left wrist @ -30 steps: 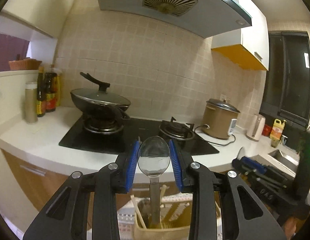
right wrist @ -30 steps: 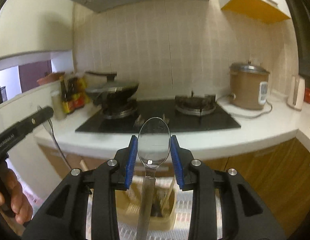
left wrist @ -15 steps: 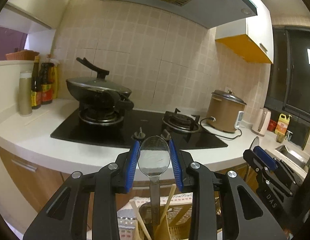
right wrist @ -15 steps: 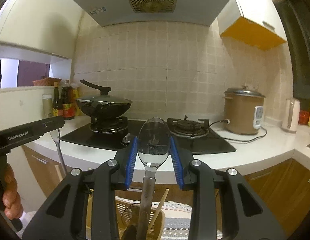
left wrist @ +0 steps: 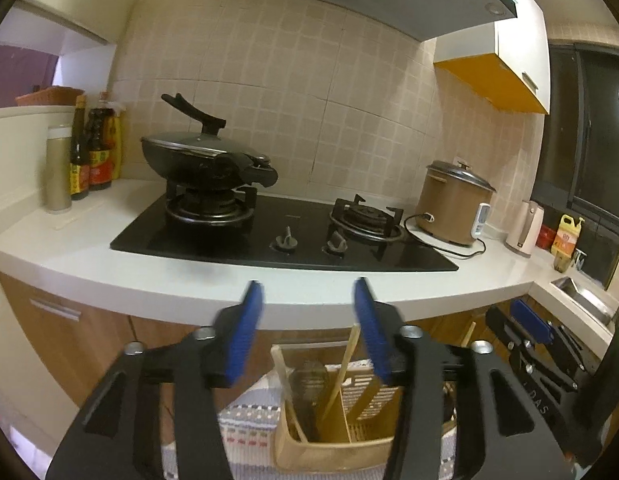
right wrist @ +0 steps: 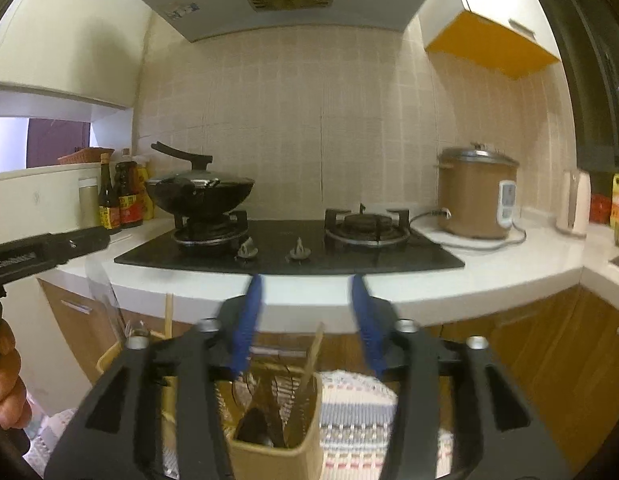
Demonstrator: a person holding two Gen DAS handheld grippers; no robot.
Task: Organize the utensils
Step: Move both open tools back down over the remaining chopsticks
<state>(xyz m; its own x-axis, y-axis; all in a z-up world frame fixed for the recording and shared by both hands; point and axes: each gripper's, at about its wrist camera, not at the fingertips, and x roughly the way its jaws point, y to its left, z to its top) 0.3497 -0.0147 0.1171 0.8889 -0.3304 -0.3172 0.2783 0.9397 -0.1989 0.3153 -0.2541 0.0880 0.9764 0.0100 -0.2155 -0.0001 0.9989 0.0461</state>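
Both grippers hang over a beige utensil holder (left wrist: 333, 450) on a striped cloth (left wrist: 249, 420) below the desk (left wrist: 69, 248). From the left: left gripper (left wrist: 307, 328), jaws just opened, nothing between them; chopsticks (left wrist: 341, 368) and dark utensils stand in the holder's compartments; right gripper (right wrist: 305, 320), jaws likewise just opened and empty

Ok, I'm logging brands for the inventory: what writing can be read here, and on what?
"DAS": side of right gripper.
Label on left gripper, bottle labels, hood sticker: too blurred to read.
Both grippers' jaws have just been opening, nothing between them.
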